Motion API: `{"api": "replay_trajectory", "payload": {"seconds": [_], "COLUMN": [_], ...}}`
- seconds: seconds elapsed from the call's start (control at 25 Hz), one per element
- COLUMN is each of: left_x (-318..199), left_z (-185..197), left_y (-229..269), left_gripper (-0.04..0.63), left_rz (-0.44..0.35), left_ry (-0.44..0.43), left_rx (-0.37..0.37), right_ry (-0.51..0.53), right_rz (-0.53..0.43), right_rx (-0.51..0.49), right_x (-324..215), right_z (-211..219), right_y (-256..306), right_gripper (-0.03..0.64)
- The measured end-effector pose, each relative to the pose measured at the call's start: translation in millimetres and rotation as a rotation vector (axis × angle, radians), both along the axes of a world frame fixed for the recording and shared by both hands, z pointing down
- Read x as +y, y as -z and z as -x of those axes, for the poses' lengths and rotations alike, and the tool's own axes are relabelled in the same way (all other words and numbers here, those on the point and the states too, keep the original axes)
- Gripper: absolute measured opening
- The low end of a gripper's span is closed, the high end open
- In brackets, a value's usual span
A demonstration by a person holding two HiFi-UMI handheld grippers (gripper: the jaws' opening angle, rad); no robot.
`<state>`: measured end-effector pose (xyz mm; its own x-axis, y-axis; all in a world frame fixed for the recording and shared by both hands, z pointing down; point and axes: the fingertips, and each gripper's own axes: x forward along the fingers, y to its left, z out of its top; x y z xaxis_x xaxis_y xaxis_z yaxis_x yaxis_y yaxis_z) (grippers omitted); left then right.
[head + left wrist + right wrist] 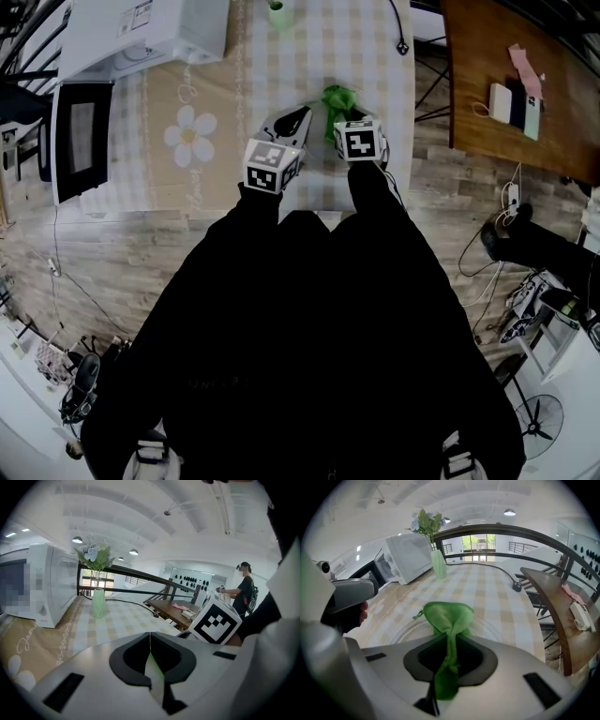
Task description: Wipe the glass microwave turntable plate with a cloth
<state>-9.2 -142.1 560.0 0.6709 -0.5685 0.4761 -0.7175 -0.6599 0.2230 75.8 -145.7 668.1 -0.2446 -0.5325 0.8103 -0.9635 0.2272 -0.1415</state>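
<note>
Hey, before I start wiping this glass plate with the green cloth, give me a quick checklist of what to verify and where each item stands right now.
1. Cloth gripped by the right gripper: ok, its jaws are shut on a bunched fold.
2. Plate held by the left gripper: ok, its jaws are shut on the thin edge.
3. Cloth touching the glass: cannot tell.
4. Vase and microwave out of the way: ok, both stand well away from the grippers.
5. Which part of the plate is dirty: cannot tell, the glass hardly shows.
</note>
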Motion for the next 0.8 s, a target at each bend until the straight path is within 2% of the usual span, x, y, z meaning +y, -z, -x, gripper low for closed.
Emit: {"api": "replay_trajectory", "payload": {"seconds": [0.36, 0.56, 0.72, 0.8], "left_x": [10.1, 14.9, 17.4, 18.0], "left_z": [-33.6, -52.4, -65.0, -69.3], "left_y": [-3.1, -5.8, -5.4, -5.0], "left_gripper": [0.021, 0.021, 0.021, 0.021], "left_rz": [0.007, 0.015, 0.015, 0.016], "left_ry": [-0.044, -0.068, -0.086, -0.091], "left_rx": [-0.004, -0.005, -0.003, -0.003], "right_ry": [-0.103, -0.129, -0.116, -0.136], "right_rz": [0.025, 0.012, 0.001, 0.007], "right_rx": [-0.021, 0.007, 0.069, 0.061], "right_x": [13.0, 16.8, 21.1, 24.3], "right_z": [-51.6, -79.4, -97.0, -106.7], "right_y": [-1.7, 4.3, 6.3, 2.2], "right_gripper": [0.072, 0.072, 0.072, 0.072]}}
